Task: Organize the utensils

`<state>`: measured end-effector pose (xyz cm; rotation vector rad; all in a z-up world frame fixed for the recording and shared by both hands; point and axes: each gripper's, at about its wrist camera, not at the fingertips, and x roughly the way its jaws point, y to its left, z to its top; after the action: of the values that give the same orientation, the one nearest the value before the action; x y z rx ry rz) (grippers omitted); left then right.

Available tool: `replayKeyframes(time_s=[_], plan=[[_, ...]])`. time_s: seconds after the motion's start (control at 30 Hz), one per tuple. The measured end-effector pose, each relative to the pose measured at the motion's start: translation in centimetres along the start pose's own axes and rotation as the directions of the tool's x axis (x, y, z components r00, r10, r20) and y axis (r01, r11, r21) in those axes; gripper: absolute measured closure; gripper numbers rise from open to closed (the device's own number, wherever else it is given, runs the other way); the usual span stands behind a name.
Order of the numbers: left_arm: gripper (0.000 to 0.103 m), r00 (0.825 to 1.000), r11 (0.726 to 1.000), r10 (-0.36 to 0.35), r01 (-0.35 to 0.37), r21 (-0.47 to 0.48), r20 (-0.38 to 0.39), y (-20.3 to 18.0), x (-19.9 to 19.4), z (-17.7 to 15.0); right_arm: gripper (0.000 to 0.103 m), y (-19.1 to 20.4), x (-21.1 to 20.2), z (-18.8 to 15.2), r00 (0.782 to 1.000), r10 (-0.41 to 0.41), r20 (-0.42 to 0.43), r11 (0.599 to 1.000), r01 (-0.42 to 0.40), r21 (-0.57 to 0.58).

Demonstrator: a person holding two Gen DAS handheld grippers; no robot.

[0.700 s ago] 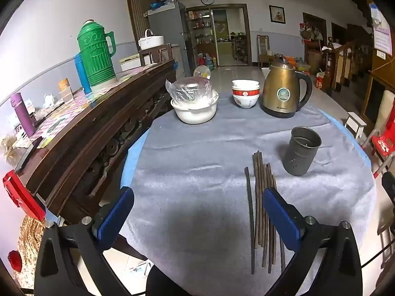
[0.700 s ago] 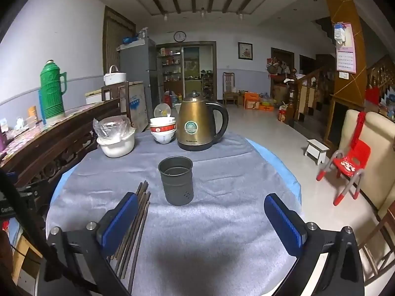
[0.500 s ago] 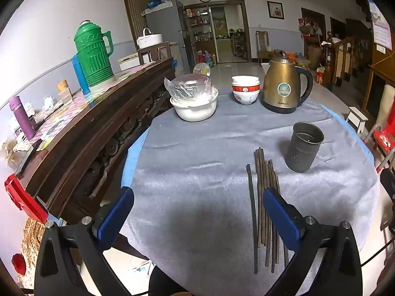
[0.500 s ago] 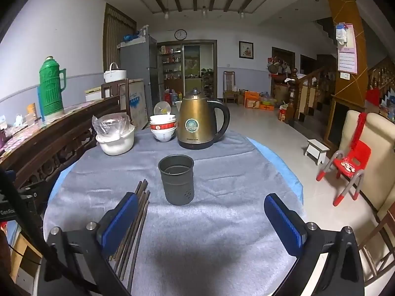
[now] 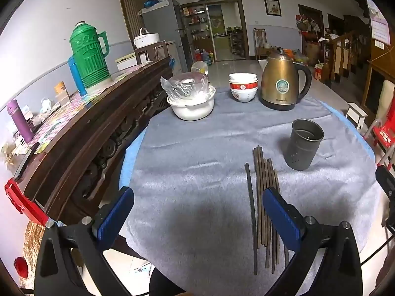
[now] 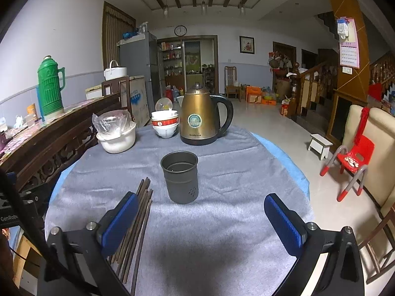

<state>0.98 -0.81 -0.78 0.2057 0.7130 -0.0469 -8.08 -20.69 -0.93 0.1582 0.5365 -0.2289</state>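
Several dark chopsticks (image 5: 263,187) lie side by side on the grey cloth of the round table (image 5: 192,172); one lies slightly apart on their left. A dark metal holder cup (image 5: 303,144) with small holes stands upright just beyond and right of them. My left gripper (image 5: 197,203) hovers open over the cloth, and its right finger covers part of the bundle. In the right wrist view the cup (image 6: 180,176) stands ahead, the chopsticks (image 6: 140,212) run under the left finger, and my right gripper (image 6: 201,206) is open and holds nothing.
At the table's far side stand a brass kettle (image 5: 282,83), stacked bowls (image 5: 243,90) and a white bowl with a plastic bag (image 5: 191,102). A dark wooden sideboard (image 5: 81,133) with a green thermos (image 5: 88,54) flanks the left. A red child's chair (image 6: 353,162) stands on the floor at right.
Both views have tilted up slightly, so the table things sit lower in frame. The chopsticks and cup have not moved. Both grippers stay open.
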Motion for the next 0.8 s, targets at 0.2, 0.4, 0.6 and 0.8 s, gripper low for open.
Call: replayKeyframes(time_s=[0.2,0.4,0.6,0.8], plan=[[0.000,1.000,1.000,-0.004,0.004,0.009,-0.013,-0.3,0.4,0.0,0.000,-0.1,0.2,-0.1,1.000,0.001,-0.007,1.000,-0.001,0.002],[0.000,1.000,1.000,-0.009,0.010,0.011,-0.021,-0.3,0.8,-0.1,0.000,-0.3,0.6,-0.3,1.000,0.003,-0.015,1.000,-0.003,0.009],[0.000,1.000,1.000,-0.008,0.008,0.010,-0.024,-0.4,1.0,-0.1,0.000,-0.3,0.7,-0.3,1.000,0.002,-0.017,1.000,-0.002,0.011],[0.000,0.999,1.000,-0.008,0.008,0.005,-0.033,-0.4,1.4,-0.2,0.000,-0.3,1.0,-0.5,1.000,-0.001,-0.024,1.000,0.001,0.015]])
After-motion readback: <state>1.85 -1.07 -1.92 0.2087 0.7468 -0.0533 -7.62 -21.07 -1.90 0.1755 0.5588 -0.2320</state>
